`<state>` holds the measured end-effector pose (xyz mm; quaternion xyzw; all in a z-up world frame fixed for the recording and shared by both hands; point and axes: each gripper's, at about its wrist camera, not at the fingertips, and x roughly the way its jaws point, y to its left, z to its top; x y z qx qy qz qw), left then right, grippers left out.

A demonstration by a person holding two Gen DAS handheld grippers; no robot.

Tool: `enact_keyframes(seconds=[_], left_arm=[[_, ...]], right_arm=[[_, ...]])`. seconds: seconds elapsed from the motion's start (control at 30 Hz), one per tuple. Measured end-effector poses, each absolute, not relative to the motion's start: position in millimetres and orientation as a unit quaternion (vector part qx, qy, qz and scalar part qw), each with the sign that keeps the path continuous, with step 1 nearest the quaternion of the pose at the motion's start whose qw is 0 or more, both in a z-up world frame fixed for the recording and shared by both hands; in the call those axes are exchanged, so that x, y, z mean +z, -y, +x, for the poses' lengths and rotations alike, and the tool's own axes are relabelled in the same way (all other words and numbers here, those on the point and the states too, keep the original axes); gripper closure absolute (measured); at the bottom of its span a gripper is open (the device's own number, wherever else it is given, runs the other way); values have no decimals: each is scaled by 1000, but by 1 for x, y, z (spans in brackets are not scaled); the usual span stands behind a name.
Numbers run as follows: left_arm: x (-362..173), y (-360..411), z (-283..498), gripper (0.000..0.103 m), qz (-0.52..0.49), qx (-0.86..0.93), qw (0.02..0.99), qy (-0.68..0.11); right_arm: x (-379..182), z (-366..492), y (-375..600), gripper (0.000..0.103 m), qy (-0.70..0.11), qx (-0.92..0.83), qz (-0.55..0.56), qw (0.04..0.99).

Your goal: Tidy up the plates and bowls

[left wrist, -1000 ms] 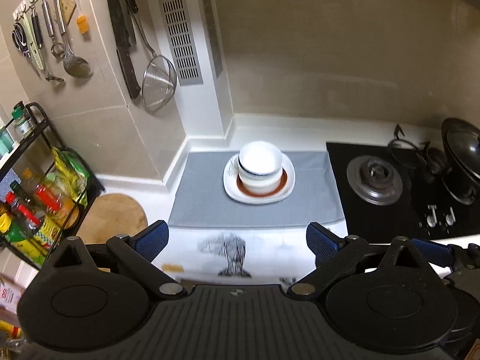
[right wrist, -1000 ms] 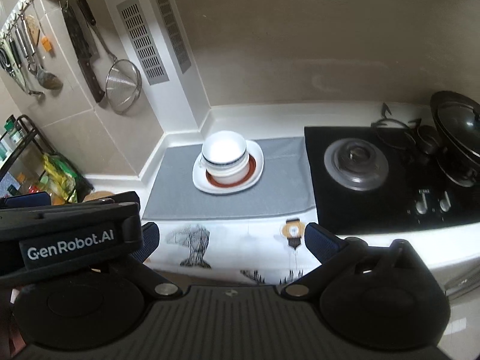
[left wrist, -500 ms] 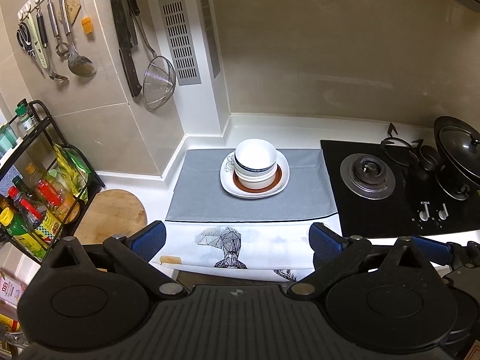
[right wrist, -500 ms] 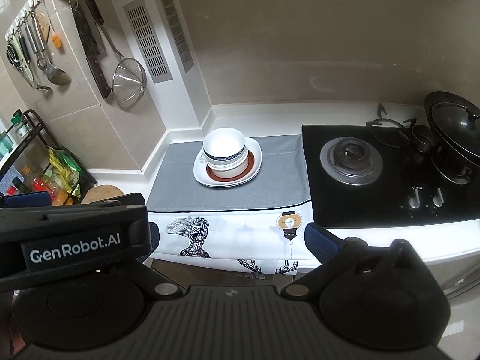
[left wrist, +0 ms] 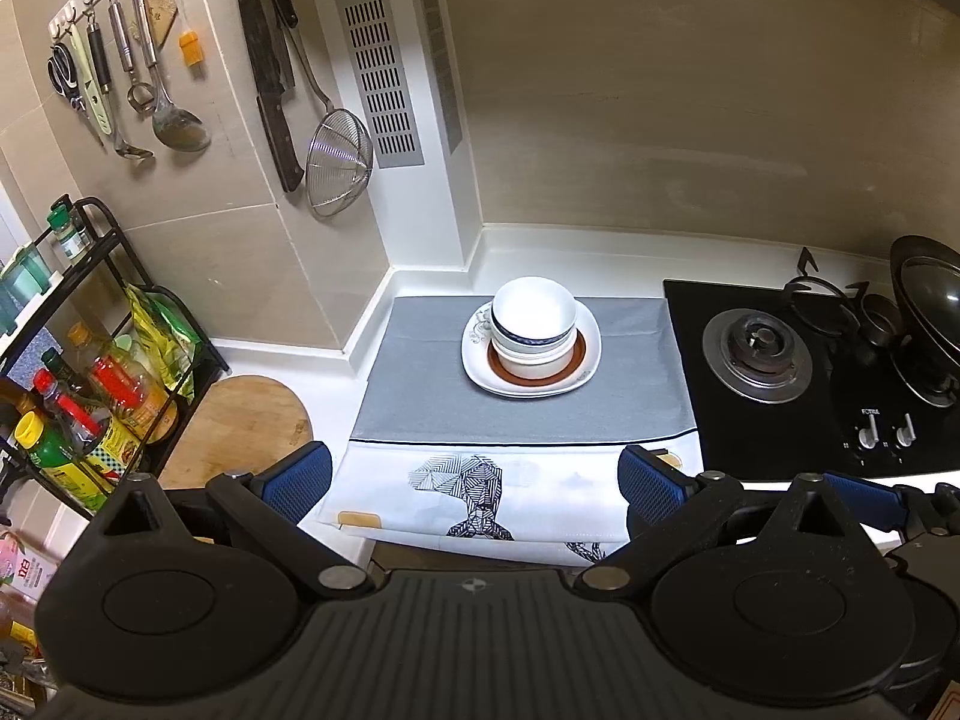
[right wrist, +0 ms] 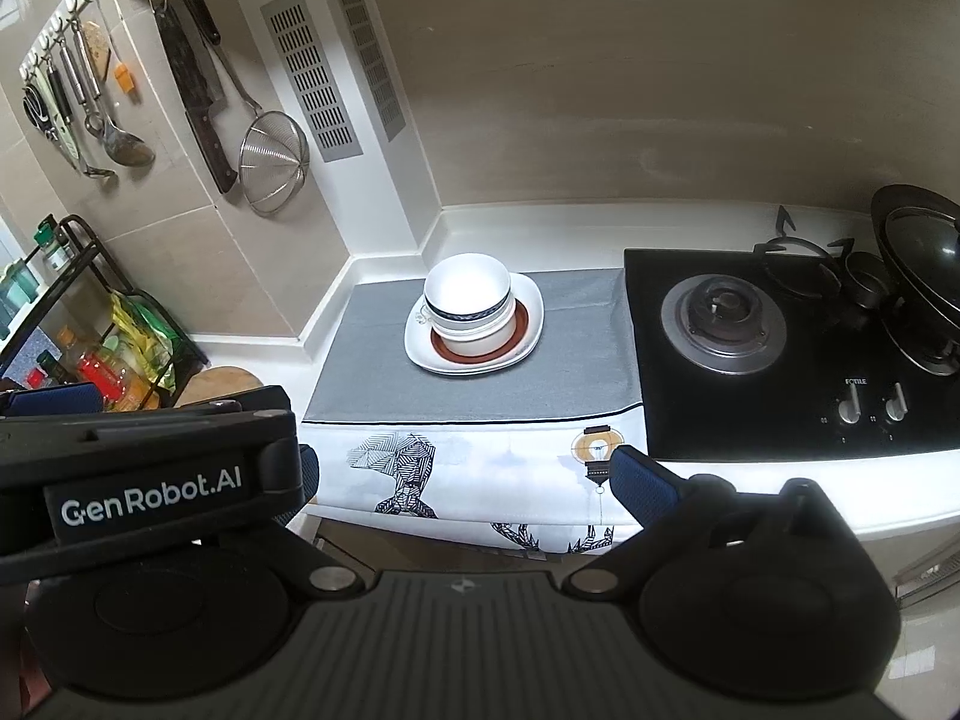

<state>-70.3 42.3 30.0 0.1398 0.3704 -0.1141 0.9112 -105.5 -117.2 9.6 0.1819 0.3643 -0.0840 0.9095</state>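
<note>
A stack of white bowls (left wrist: pixel 533 324) (right wrist: pixel 469 306), the top one with a dark blue band, stands on a brown-rimmed plate that rests on a larger white plate (left wrist: pixel 591 339) (right wrist: pixel 531 312). The pile sits on a grey cloth (left wrist: pixel 420 396) (right wrist: pixel 372 372) on the white counter. My left gripper (left wrist: pixel 474 480) is open and empty, held well back from the counter's front edge. My right gripper (right wrist: pixel 462 468) is open too, also off the counter; the left gripper's black body (right wrist: pixel 144 468) hides its left finger.
A black gas hob (left wrist: pixel 762 354) (right wrist: pixel 720 324) with a lidded wok (left wrist: pixel 930 294) lies right of the cloth. Knives, ladles and a strainer (left wrist: pixel 336 162) hang on the left wall. A bottle rack (left wrist: pixel 90 372) and round wooden board (left wrist: pixel 240 426) stand at left.
Both grippers have drawn back from the counter, so the stack looks smaller and the cloth's printed front flap has come into view. The dishes have not moved.
</note>
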Motion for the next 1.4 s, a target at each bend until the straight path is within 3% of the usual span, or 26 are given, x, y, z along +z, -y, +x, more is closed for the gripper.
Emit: enact_keyframes(seconds=[1.4], left_arm=[[24, -18, -87, 1, 151, -124, 906, -375]], right_arm=[[1, -126, 139, 0, -367, -84, 197, 905]])
